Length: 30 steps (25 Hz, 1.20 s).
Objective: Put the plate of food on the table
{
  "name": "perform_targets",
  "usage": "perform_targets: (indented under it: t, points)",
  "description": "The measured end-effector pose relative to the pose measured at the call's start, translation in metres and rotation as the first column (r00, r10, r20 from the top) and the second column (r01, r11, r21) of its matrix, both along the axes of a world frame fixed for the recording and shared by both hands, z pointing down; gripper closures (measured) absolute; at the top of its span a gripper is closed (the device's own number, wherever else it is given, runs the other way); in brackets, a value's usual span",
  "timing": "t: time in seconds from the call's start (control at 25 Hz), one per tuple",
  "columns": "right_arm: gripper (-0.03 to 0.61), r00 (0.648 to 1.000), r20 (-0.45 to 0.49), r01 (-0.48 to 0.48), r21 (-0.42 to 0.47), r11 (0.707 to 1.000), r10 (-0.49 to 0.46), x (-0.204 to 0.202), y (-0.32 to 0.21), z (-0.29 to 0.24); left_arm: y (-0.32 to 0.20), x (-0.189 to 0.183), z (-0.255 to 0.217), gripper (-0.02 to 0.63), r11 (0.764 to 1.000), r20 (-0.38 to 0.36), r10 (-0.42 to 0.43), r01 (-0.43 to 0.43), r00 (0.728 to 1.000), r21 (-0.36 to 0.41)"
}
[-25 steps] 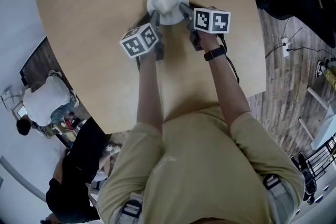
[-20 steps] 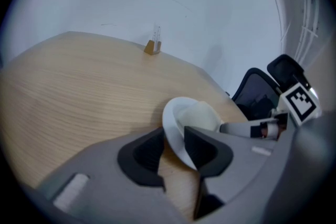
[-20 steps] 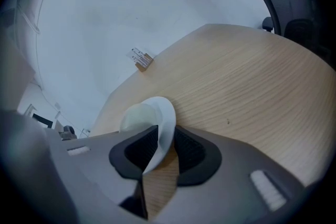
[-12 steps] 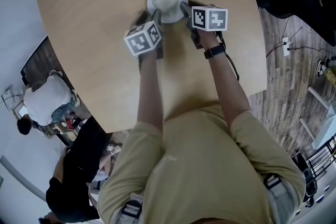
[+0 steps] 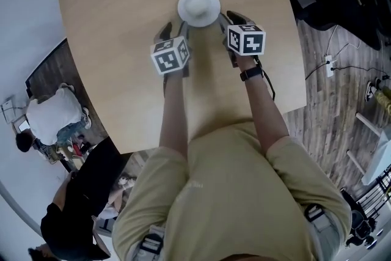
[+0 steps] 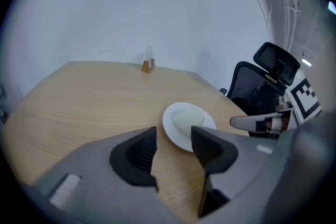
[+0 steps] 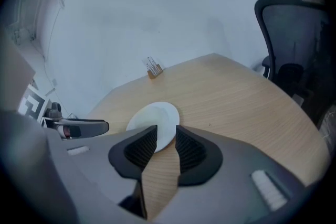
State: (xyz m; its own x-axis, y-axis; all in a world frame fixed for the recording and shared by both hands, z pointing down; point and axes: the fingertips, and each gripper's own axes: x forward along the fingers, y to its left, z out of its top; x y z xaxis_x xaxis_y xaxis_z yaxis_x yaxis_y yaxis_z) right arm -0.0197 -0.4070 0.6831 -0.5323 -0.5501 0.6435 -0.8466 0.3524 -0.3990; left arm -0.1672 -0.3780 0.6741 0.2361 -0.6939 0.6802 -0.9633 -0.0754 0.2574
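Observation:
A white plate [image 5: 198,7] with a pale mound of food rests on the round wooden table [image 5: 122,40], towards its far side. Both grippers hover just short of the plate, one on each side, and neither touches it. My left gripper [image 5: 173,30] has just been opening its jaws; they stand wide with only bare table between them. In the left gripper view the plate [image 6: 188,124] lies beyond the jaws [image 6: 174,147]. My right gripper [image 5: 229,18] is open too. Its view shows the plate [image 7: 152,123] past the empty jaws [image 7: 166,147].
A small holder with sticks [image 6: 148,64] stands at the table's far edge. A black office chair [image 7: 299,50] sits off the table's right side. People [image 5: 55,119] are on the floor side at lower left, and cables [image 5: 333,61] lie on the wooden floor at right.
Both grippers have let go of the plate's rim and drawn back towards the person, rising a little. The left jaws have spread wider. The plate stays on the table.

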Motion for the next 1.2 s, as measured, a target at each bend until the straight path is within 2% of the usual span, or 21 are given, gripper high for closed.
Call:
perform_targets:
  t: [0.12,0.24,0.4,0.52,0.6,0.68,0.76,0.96,1.08,1.2]
  points:
    - [0.472,0.999,-0.051,0.021,0.117,0.993,-0.016,0.003,0.015,-0.027,0.017,0.002,-0.023,0.414,0.998,0.001,0.006,-0.006,1.0,0.067]
    - [0.472,0.996,-0.093,0.034,0.231,0.972,-0.012,0.008,0.03,-0.057,0.035,0.008,-0.046,0.431,0.991,-0.004,0.013,-0.012,1.0,0.136]
    - [0.472,0.99,-0.137,0.03,0.341,0.939,0.018,0.016,0.052,-0.093,0.058,0.014,-0.079,0.443,0.975,0.058,0.028,-0.04,0.998,0.218]
    - [0.472,0.99,-0.135,0.021,0.401,0.916,0.036,0.021,0.075,-0.117,0.08,0.02,-0.104,0.453,0.959,0.08,0.026,-0.047,0.996,0.28]
    - [0.477,0.991,-0.124,0.014,0.439,0.899,0.045,0.023,0.09,-0.131,0.095,0.025,-0.119,0.499,0.943,0.067,0.026,-0.047,0.997,0.331]
    - [0.489,0.992,-0.116,0.01,0.475,0.88,0.051,0.023,0.103,-0.145,0.109,0.029,-0.131,0.512,0.927,0.073,0.031,-0.056,0.997,0.37]
    - [0.521,0.993,-0.107,0.008,0.518,0.855,0.056,0.023,0.116,-0.161,0.123,0.031,-0.143,0.523,0.914,0.079,0.028,-0.058,0.996,0.403]
    - [0.54,0.995,-0.082,0.003,0.611,0.791,0.06,0.024,0.146,-0.199,0.151,0.033,-0.176,0.545,0.877,0.102,0.007,-0.055,0.995,0.477]
    - [0.558,0.996,-0.071,-0.001,0.64,0.768,0.061,0.024,0.164,-0.214,0.164,0.035,-0.192,0.561,0.857,0.124,0.001,-0.065,0.992,0.512]
    - [0.574,0.996,-0.065,-0.009,0.653,0.758,0.067,0.024,0.181,-0.22,0.177,0.037,-0.201,0.591,0.844,0.123,0.005,-0.071,0.992,0.532]
